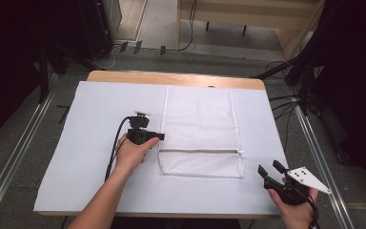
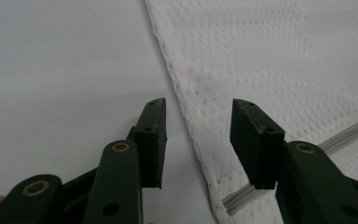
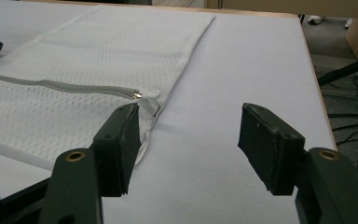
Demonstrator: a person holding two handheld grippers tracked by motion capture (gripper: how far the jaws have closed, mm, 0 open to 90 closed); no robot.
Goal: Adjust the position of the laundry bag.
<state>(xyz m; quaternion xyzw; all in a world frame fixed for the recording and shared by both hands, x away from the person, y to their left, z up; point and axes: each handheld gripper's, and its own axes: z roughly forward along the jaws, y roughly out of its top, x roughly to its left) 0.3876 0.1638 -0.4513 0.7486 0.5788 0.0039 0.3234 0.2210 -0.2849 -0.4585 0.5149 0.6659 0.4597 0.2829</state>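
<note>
A white mesh laundry bag (image 1: 198,132) lies flat in the middle of the table, with a grey zipper (image 1: 200,150) running across it near its front end. The zipper's pull (image 3: 142,95) sits at the bag's right edge. My left gripper (image 1: 161,136) is open at the bag's left edge, level with the zipper's left end; its jaws straddle the bag's hem (image 2: 186,116). My right gripper (image 1: 271,169) is open near the table's front right corner, a little off the bag's front right corner, with nothing between its jaws (image 3: 189,149).
A white sheet (image 1: 95,124) covers the wooden table (image 1: 171,77). Cables and stand legs (image 1: 286,71) lie on the floor beyond the table's far and right sides. Metal rails (image 1: 14,157) run along the floor on both sides.
</note>
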